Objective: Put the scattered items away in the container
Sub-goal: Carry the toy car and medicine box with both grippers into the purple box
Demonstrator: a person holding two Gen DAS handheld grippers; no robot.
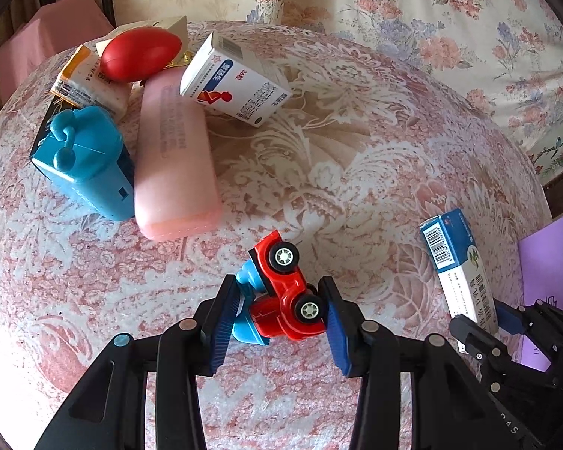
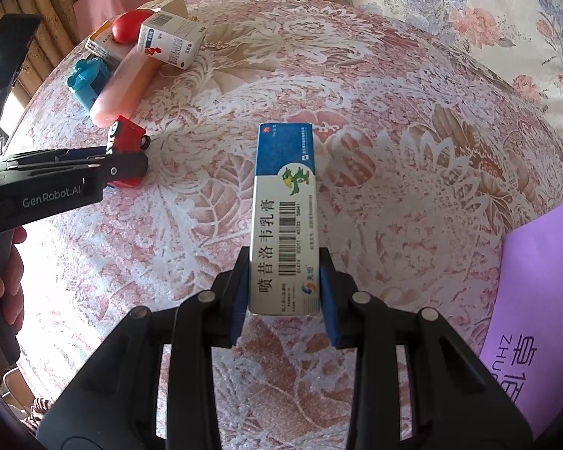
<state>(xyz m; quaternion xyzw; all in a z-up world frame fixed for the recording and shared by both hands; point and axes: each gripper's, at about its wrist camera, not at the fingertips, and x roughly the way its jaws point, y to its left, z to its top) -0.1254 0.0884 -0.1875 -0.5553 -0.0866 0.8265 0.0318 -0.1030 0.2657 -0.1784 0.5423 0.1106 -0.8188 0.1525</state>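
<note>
Above the counter [image 2: 394, 120], the left tool [image 1: 277, 311] pinches a red toy car [image 1: 285, 292] and the right tool [image 2: 283, 292] a blue-and-white box [image 2: 285, 217]; the purple container [image 2: 544, 292] sits right, five items [image 1: 176, 157] still unsorted.

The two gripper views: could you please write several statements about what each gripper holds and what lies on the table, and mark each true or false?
1. The left gripper is shut on the red toy car. True.
2. The right gripper is open and holds nothing. False: it is shut on the blue-and-white box.
3. The pink case lies beside the blue toy. True.
4. The red egg-shaped object sits alone at the table's near edge. False: it rests on the far pile of boxes.
</note>
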